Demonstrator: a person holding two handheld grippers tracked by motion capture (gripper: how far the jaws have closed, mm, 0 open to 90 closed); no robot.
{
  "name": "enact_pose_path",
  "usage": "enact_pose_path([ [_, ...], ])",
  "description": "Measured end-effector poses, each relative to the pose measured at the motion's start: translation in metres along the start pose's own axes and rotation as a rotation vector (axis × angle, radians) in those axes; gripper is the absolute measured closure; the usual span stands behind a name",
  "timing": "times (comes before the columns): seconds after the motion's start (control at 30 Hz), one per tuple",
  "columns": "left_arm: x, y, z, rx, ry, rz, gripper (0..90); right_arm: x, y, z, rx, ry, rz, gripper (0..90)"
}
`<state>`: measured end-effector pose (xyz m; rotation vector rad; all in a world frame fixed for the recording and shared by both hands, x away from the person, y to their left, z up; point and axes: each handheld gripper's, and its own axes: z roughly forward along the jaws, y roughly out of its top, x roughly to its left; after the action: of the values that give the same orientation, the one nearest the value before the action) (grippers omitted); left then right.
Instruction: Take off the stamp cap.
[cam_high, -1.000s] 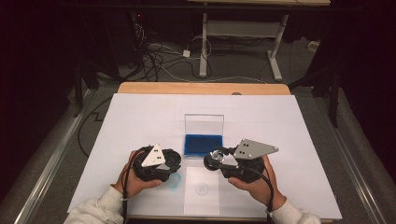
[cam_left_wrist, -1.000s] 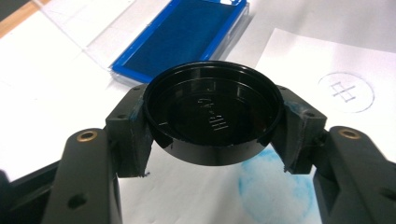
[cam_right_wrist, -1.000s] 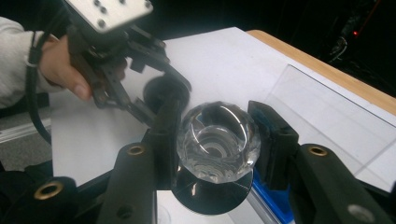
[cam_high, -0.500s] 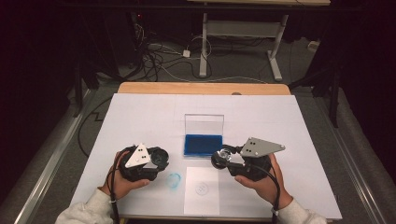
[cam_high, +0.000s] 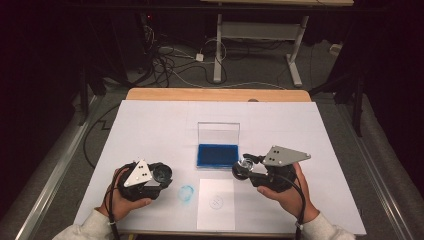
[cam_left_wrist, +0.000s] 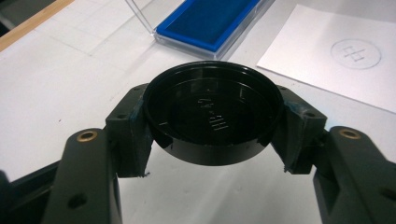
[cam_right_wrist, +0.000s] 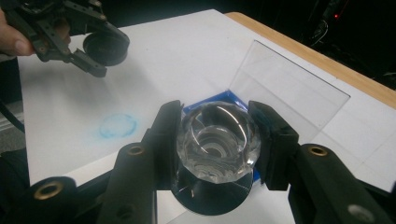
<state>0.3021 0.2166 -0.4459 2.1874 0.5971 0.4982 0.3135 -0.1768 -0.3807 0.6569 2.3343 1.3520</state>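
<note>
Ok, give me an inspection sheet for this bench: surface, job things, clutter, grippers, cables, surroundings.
Surface: white sheet over a wooden table; faint blue ring stain.
Job's things: black round cap in the left gripper; clear faceted stamp in the right gripper; open blue ink pad with its clear lid upright; paper slip bearing a stamped circle.
Clutter: nothing seen.
Grippers: left gripper shut on the cap; right gripper shut on the stamp, beside the pad.
Cables: one trails from each gripper; loose cables on the floor.
Surroundings: dark room, white desk legs behind.
</note>
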Motion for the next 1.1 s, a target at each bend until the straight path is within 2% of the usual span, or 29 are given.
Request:
enact_pose_path([
  [0.1,-0.001,-0.005,-0.002,-0.019,0.007,-0.046,36.9,-0.001,-0.001,0.000,0.007,-0.003,-0.001,57.0],
  [0.17,0.000,-0.008,-0.004,-0.017,0.016,-0.057,36.9,-0.002,-0.001,0.000,0.007,-0.002,-0.003,57.0],
  [0.33,-0.001,-0.014,-0.010,-0.001,0.034,-0.056,36.9,-0.004,-0.001,-0.001,0.010,-0.004,-0.003,57.0],
  [0.6,-0.003,-0.021,-0.014,0.032,0.037,-0.066,36.9,-0.010,0.000,-0.001,0.007,-0.024,0.003,57.0],
  [0.63,-0.001,-0.021,-0.015,0.052,0.039,-0.043,36.9,-0.011,0.001,-0.001,0.002,-0.029,0.003,57.0],
  [0.8,0.000,-0.022,-0.015,0.051,0.035,-0.047,36.9,-0.013,0.005,0.000,0.002,-0.037,-0.007,57.0],
  [0.93,0.000,-0.022,-0.013,0.057,0.032,-0.043,36.9,-0.018,0.008,0.001,0.004,-0.040,0.009,57.0],
  [1.1,0.001,-0.023,-0.012,0.074,0.049,-0.054,36.9,-0.026,0.014,0.001,0.002,-0.045,0.013,57.0],
])
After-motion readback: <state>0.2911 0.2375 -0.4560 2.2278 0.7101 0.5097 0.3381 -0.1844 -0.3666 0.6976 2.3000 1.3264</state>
